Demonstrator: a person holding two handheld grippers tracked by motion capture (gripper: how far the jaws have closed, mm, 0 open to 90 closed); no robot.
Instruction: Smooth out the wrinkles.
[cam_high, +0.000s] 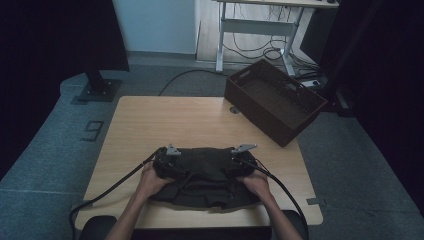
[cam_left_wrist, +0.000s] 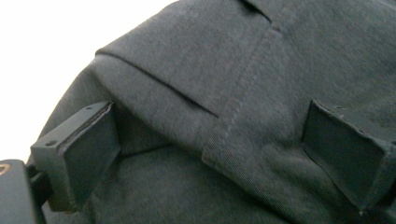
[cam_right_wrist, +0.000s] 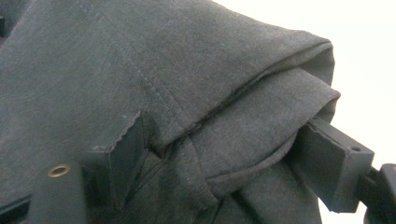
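Observation:
A dark grey folded garment (cam_high: 202, 175) lies on the wooden table (cam_high: 175, 120) near its front edge. Both hands rest on it, one at each end. My left gripper (cam_high: 167, 162) is at the garment's left end. In the left gripper view the cloth (cam_left_wrist: 233, 70), with a seam and a fold, lies flat between the wide-set jaws of the left gripper (cam_left_wrist: 210, 154). My right gripper (cam_high: 243, 161) is at the right end. In the right gripper view a layered folded edge of the cloth (cam_right_wrist: 140, 56) sits between the jaws of the right gripper (cam_right_wrist: 224, 163), which stand apart.
A dark brown woven basket (cam_high: 272, 100) sits on the table's far right corner, partly over the edge. Bare tabletop stretches between it and the garment. A black stand base (cam_high: 100, 85) and desk legs with cables (cam_high: 260, 50) are on the floor behind.

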